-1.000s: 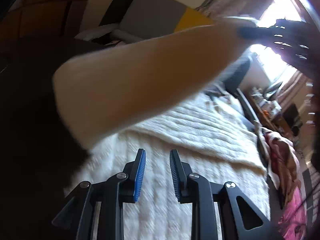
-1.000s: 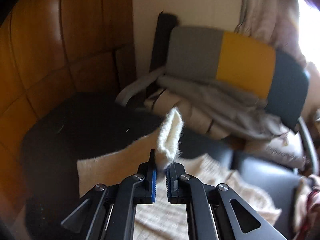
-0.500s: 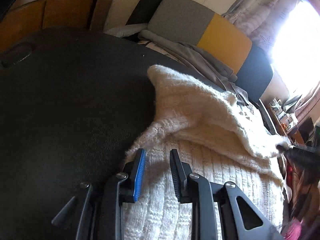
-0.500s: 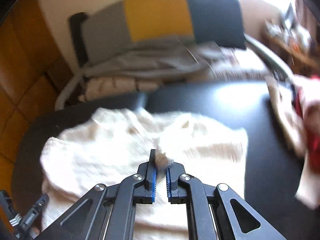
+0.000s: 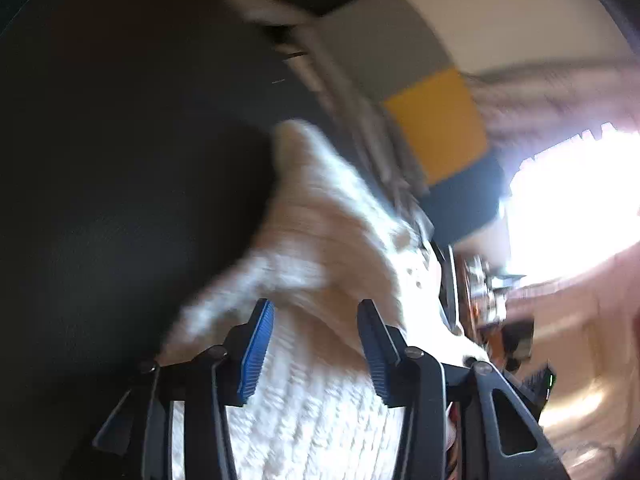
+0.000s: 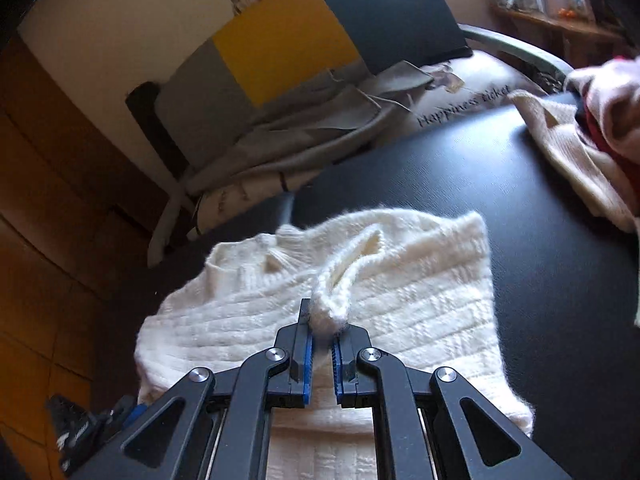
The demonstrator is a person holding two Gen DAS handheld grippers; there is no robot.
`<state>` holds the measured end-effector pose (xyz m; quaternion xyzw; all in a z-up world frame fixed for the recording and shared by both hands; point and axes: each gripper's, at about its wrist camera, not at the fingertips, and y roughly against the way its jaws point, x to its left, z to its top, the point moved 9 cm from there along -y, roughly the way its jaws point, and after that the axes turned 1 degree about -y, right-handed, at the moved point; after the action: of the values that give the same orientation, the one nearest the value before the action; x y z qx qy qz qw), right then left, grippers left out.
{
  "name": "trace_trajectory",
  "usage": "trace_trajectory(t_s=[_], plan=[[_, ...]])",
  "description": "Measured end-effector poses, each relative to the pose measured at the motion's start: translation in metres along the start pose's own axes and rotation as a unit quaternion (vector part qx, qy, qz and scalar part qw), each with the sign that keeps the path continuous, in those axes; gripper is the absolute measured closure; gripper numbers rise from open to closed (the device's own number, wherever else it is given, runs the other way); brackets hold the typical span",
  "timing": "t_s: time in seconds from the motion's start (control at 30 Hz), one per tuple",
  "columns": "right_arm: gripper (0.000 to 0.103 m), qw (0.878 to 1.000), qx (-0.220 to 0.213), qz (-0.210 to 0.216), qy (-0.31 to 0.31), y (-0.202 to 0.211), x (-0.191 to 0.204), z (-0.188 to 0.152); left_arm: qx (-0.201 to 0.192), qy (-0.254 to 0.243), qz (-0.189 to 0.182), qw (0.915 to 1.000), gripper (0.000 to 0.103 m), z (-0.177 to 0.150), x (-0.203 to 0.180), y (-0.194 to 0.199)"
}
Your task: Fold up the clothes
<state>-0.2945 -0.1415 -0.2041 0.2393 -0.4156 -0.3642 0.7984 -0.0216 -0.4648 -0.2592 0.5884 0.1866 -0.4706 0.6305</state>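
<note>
Keep right hand-held gripper (image 6: 322,330) pinched on sleeve cuff (image 6: 334,304); lay it flat across sweater (image 6: 420,304) ahead. Left hand-held gripper (image 5: 316,344), jaws just widened, empty above knit: press fold.

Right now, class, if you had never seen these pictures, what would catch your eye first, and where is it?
First, the white knitted sweater spread on the black table, with the right gripper shut on a fold of it near the middle. Next, the grey, yellow and dark cushion behind the table. The left gripper, jaws just opened, hovers above the sweater's near part.
</note>
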Motion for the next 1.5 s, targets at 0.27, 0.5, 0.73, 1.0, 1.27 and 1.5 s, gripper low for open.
trace_trajectory(t_s=[0.27,0.5,0.73,1.0,1.27,1.5], plan=[[0.094,1.000,0.009,-0.009,0.021,-0.010,0.003,-0.011,-0.029,0.113,-0.053,0.9917,0.057,0.014,0.005,-0.016],[0.094,0.999,-0.019,-0.008,0.050,0.008,0.012,-0.001,-0.062,0.151,-0.091,0.9824,0.097,0.031,0.017,-0.006],[0.094,0.999,0.008,-0.037,0.018,-0.003,-0.027,-0.020,-0.020,0.162,-0.113,0.9802,0.097,0.026,0.033,-0.019],[0.090,0.999,0.025,-0.023,-0.008,-0.015,-0.040,-0.041,-0.033,0.096,-0.026,0.9945,0.097,0.020,0.051,-0.013],[0.069,0.997,0.022,0.032,-0.064,-0.016,-0.044,-0.042,-0.069,-0.076,0.020,0.9945,0.090,0.023,-0.008,0.009],[0.071,0.999,0.021,-0.028,0.036,-0.022,-0.023,-0.040,-0.042,-0.267,0.079,0.9596,0.083,0.011,-0.089,-0.059]])
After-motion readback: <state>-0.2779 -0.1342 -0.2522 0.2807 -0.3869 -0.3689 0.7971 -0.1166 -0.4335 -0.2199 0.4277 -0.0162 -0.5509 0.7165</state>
